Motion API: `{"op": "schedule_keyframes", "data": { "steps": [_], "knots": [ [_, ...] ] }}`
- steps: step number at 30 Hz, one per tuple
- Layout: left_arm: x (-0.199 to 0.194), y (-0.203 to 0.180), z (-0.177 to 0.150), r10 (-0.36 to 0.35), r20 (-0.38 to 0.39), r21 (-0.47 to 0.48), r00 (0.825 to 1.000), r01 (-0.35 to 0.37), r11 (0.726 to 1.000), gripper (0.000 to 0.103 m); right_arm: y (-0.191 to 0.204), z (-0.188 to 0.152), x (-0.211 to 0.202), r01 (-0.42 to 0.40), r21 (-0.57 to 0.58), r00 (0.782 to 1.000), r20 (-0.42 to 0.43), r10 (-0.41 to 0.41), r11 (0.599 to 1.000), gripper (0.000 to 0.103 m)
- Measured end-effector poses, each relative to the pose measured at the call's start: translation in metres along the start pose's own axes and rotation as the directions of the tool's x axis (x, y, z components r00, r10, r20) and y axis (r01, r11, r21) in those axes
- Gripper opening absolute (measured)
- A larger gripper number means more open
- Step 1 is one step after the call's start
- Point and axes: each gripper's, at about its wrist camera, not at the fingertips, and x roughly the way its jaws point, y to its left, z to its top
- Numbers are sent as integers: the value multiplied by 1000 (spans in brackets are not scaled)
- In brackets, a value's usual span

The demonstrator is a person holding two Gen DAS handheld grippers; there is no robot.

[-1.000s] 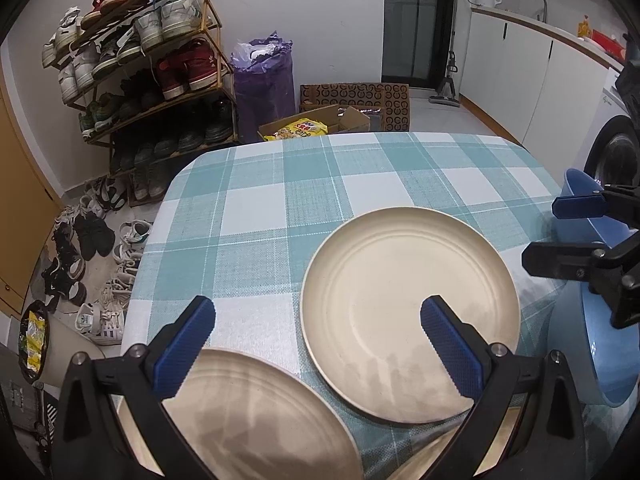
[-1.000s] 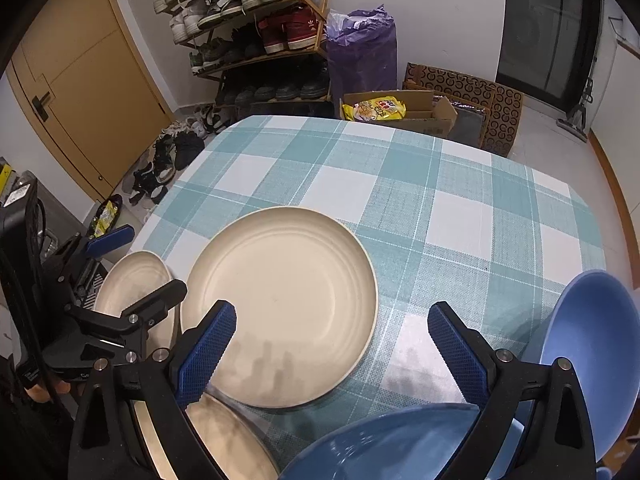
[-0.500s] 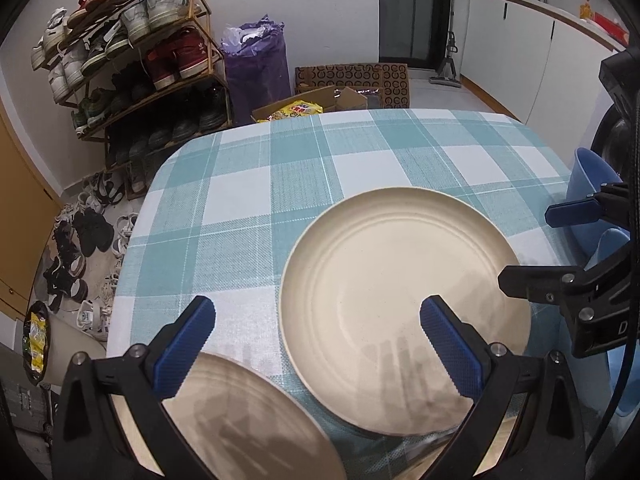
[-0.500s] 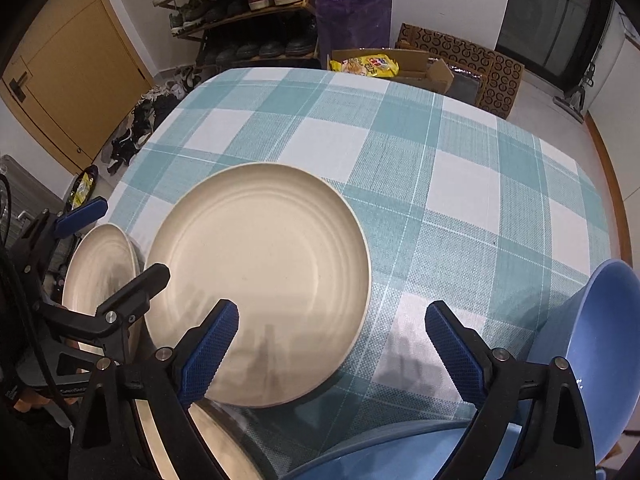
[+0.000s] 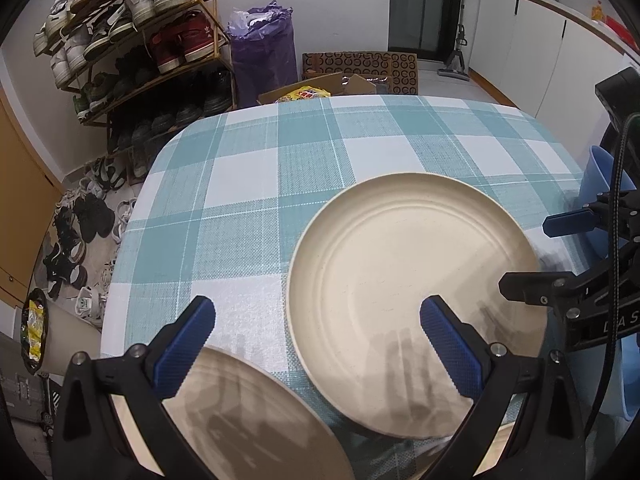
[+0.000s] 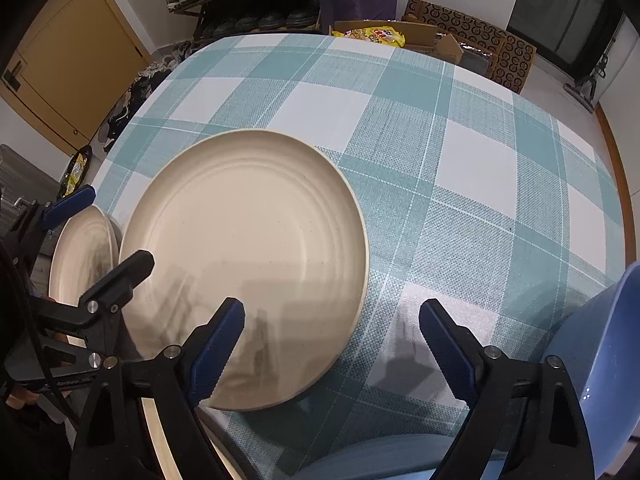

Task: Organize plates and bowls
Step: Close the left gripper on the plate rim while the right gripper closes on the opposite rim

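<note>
While ribbed-padded right gripper (image 6: 332, 336) narrows empty, left gripper (image 5: 318, 334) gapes over round ridged plate (image 5: 404, 280).

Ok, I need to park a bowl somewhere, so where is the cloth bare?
Bare: the far half of the checked tablecloth, beyond the large cream plate, toward the shoe rack. Crowded: the near edge, with a second cream plate and blue bowls.

A checked table (image 6: 460, 152) bears cream plates (image 6: 248, 256) and blue bowls (image 6: 600, 360).
</note>
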Motion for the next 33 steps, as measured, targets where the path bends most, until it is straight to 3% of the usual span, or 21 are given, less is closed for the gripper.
{"op": "schedule_keyframes", "data": {
  "steps": [19, 26, 33],
  "knots": [
    [14, 8, -6, 8, -60, -10, 998, -9, 1000, 102, 11, 4, 25, 15, -33, 998, -61, -17, 999, 90],
    [17, 11, -7, -12, -87, -20, 996, 10, 1000, 91, 13, 5, 27, 23, -40, 996, -80, -26, 999, 86],
    [14, 9, -10, -25, -100, -10, 995, 24, 1000, 90, 11, 6, 29, -6, -35, 994, -106, 2, 999, 82]
  ]
}}
